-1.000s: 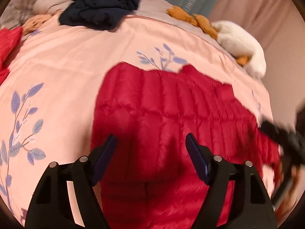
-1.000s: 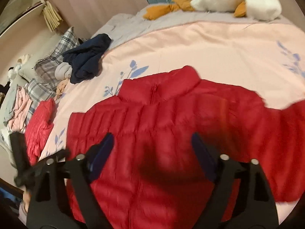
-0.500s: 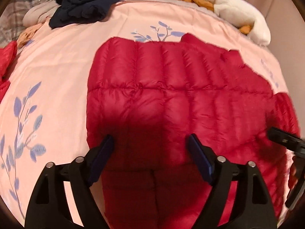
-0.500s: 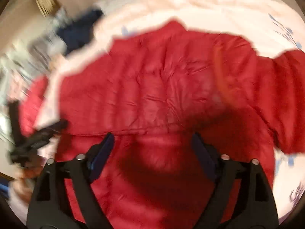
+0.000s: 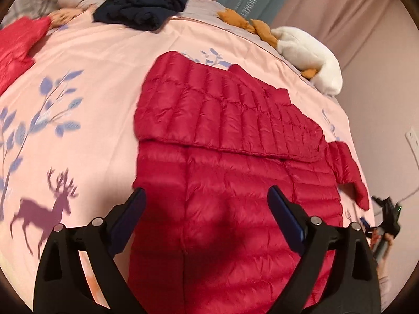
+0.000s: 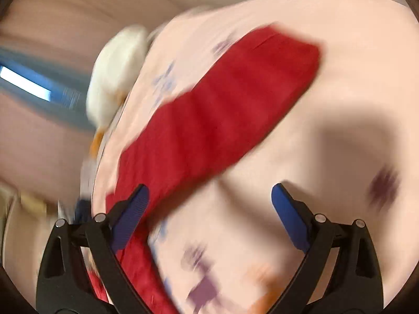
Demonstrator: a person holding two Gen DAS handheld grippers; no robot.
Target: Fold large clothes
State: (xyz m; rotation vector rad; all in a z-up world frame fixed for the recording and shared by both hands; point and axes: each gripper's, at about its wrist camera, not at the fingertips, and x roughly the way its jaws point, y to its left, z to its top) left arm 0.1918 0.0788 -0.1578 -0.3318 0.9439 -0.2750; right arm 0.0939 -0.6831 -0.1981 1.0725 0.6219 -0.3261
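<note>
1. Left gripper (image 5: 207, 204): jaws wide and opening, nothing pinched; hovers over lower part of red down jacket (image 5: 230, 172), pads apart from the fabric.
2. Right gripper (image 6: 209, 201): jaws wide, also opening, empty. Its view is heavily blurred; left blue pad (image 6: 131, 212) sits in front of a red sleeve (image 6: 222, 110), right pad over bare cover.
3. Jacket lies flat on pink bedspread (image 5: 91, 83) w/ blue leaf and deer print; upper part is folded over, fold edge running across the middle. One sleeve sticks out at right edge in left-wrist view.
4. Vs a second ago: left cam has pulled back, so more of the cover and the deer print now show; jacket then filled the frame.
5. Right cam a second ago faced the whole jacket front w/ collar; now rolled and swung aside, showing only the sleeve, cover and white plush toy (image 6: 117, 78).
6. Right gripper shows small at far right of left view, held in a hand (image 5: 381, 238).
7. Bkgd: navy clothes pile (image 5: 141, 5), another red garment (image 5: 15, 44) at left, plush (image 5: 311, 55).
</note>
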